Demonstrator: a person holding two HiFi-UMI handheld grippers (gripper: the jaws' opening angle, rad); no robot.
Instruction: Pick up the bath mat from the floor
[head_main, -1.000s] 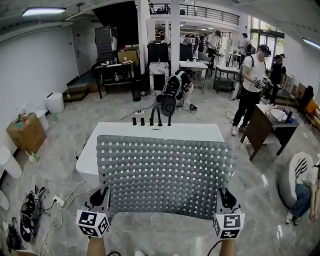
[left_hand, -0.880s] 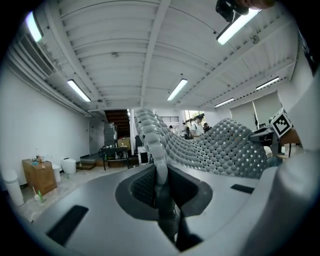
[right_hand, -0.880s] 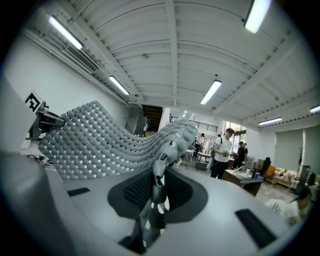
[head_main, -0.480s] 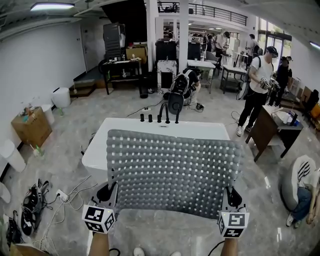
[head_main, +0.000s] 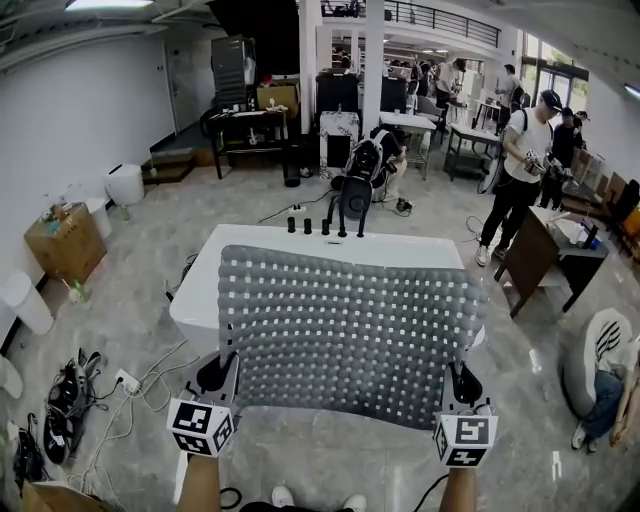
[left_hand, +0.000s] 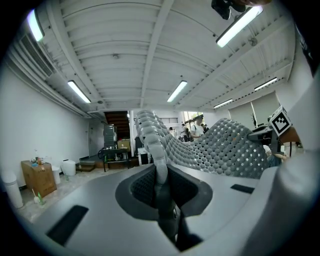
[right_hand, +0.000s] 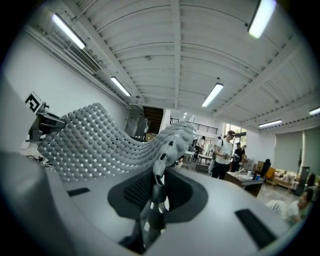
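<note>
Currently the grey bath mat (head_main: 345, 335) is up off the floor (head_main: 130, 250), held spread out almost flat between the two claws. In the head view it hides much of a white bathtub (head_main: 200, 300) beyond it. The left claw (head_main: 218, 372) has the mat's near left corner and the right claw (head_main: 462, 383) has its near right corner. The mat's far edge lies just short of the black taps (head_main: 325, 225) at the tub's far rim.

In the left gripper view the jaws are almost together, pads pressed on a thin edge of the mat, which rises from them and spreads away to the right. In the right gripper view the jaws are likewise pinched nearly closed on the mat's edge, and the studded, perforated sheet fans out to the left. A person (head_main: 525, 170) stands at far right, near a brown counter (head_main: 540, 255).
</note>
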